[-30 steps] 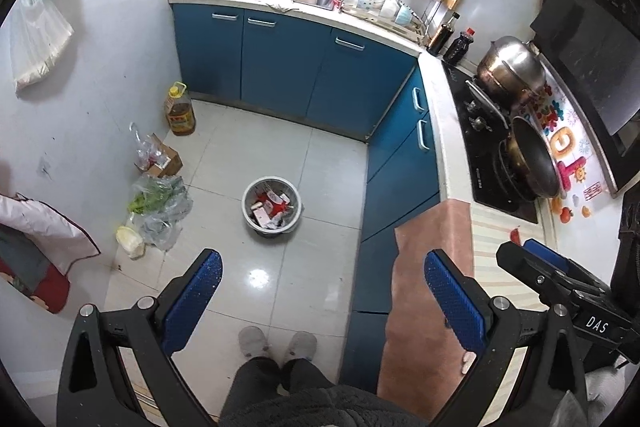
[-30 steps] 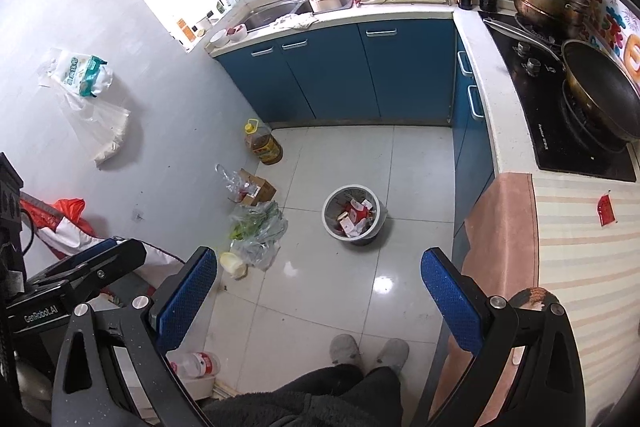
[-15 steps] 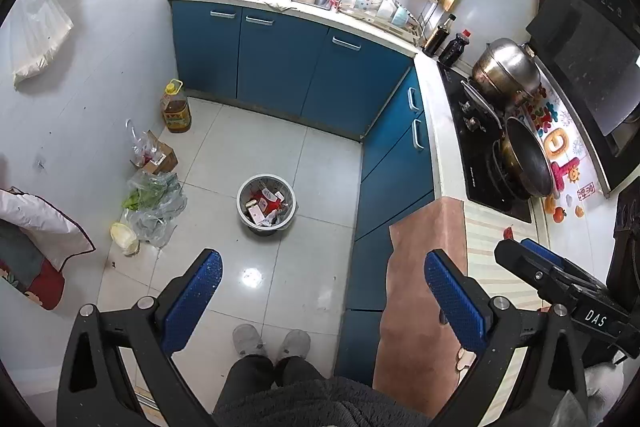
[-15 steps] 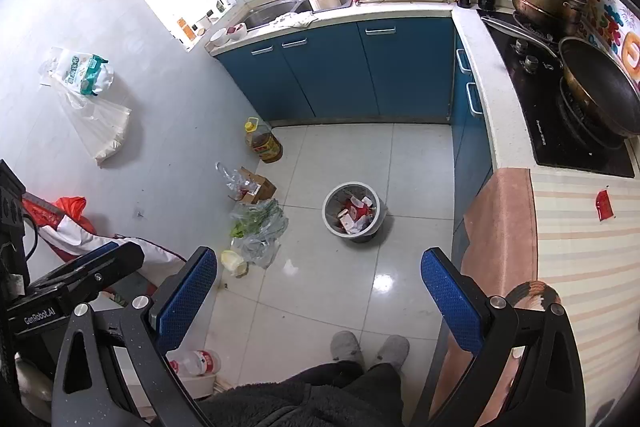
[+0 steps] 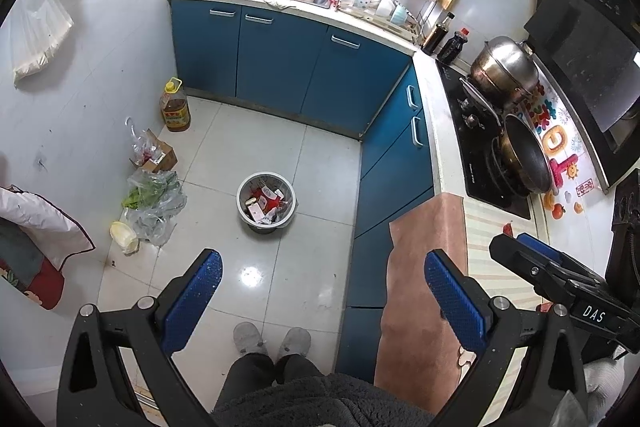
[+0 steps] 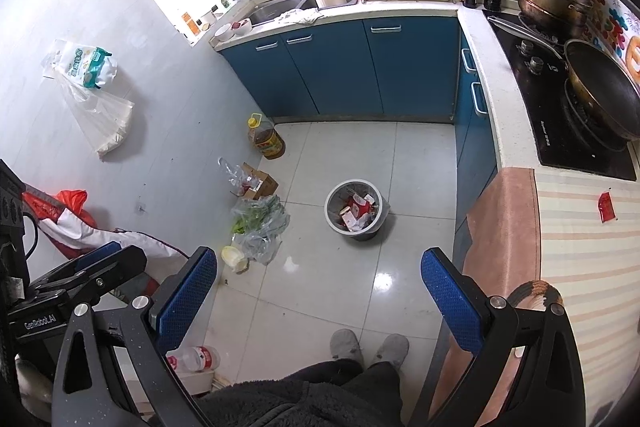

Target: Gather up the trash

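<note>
Left gripper (image 5: 320,277): jaws spread wide, holding nothing, touching nothing
Right gripper (image 6: 319,277): jaws spread wide, empty, above floor

Trash bin (image 5: 266,202): frame centre in left view, above the jaw gap, on floor tiles, part filled with wrappers
Red wrapper (image 6: 607,207): right edge of right view, on striped mat (image 6: 580,227), well apart from jaws

Right view only: plastic bottle (image 6: 194,358) at lower left
Left view shows only sliver of wrapper behind right gripper's finger
</note>
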